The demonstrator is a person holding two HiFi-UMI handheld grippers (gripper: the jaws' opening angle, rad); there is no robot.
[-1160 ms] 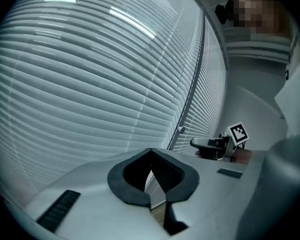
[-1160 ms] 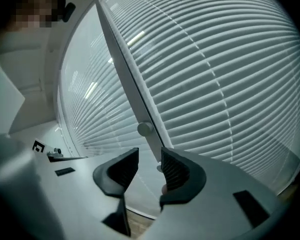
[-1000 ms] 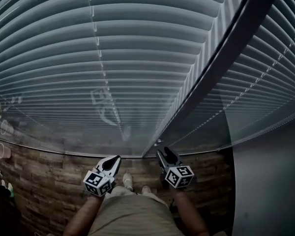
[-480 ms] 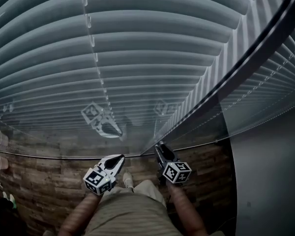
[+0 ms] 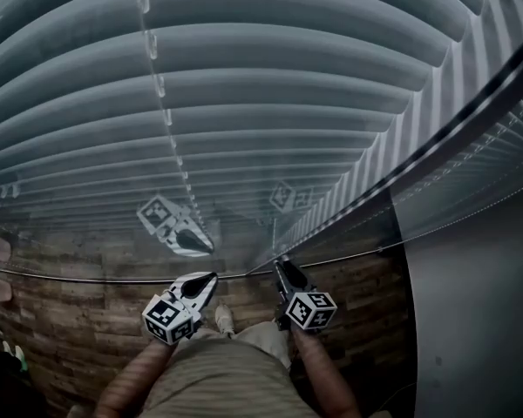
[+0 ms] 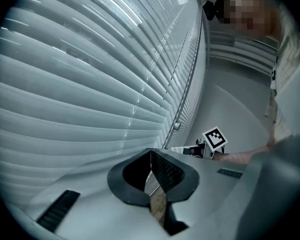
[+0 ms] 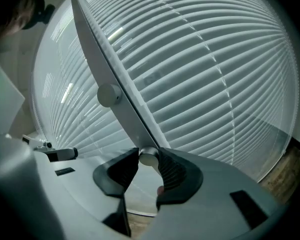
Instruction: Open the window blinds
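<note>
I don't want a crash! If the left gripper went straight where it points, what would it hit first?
Probably the window blinds, near their lowest slats. The left gripper, shut, points at them. Reflections in the head view hint at glass in front, so maybe that first.

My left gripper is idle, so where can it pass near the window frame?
Free: the bare glass left of the frame, and the frame stretch up to the upper knob. Crowded: the lower knob, where the right gripper has just been closing its jaws, pads now on it.
</note>
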